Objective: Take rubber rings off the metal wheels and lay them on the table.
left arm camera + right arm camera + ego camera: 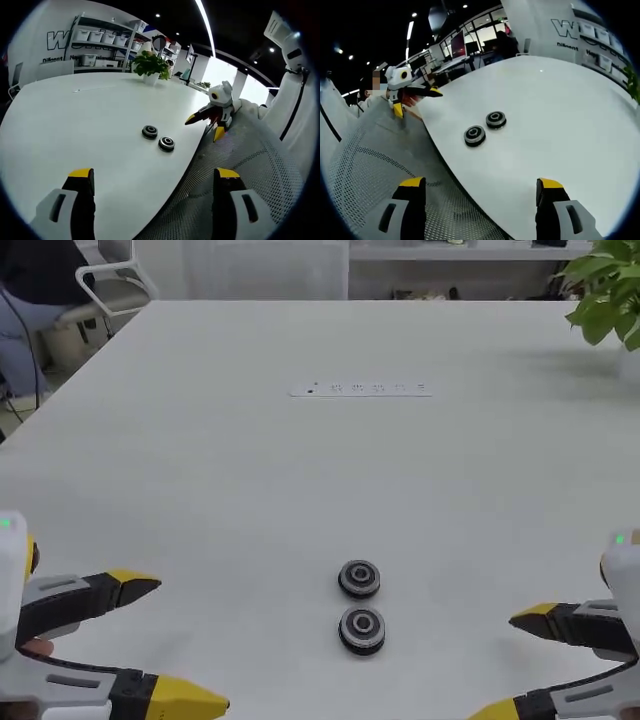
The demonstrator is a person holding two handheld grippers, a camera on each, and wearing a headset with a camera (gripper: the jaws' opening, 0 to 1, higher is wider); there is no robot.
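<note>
Well, nothing looks done yet: the left gripper (193, 643) and the right gripper (492, 667), both black with yellow tips, hang over the near edge of the broad white desk (300, 470), one toward each near corner. Each has its jaws spread wide with nothing between them. Close to the middle of that near edge lie two small round silver metal wheels, the nearer wheel (362, 629) just beside the farther wheel (359, 579). Both lie flat on the desk, well apart from either gripper. Each seems to carry its black rubber ring (362, 648) round the rim, though they are small enough that I wouldn't swear to the fit. By my reckoning both rings are left to pull off and lay down, and the first step is simply bringing a gripper to one wheel.
</note>
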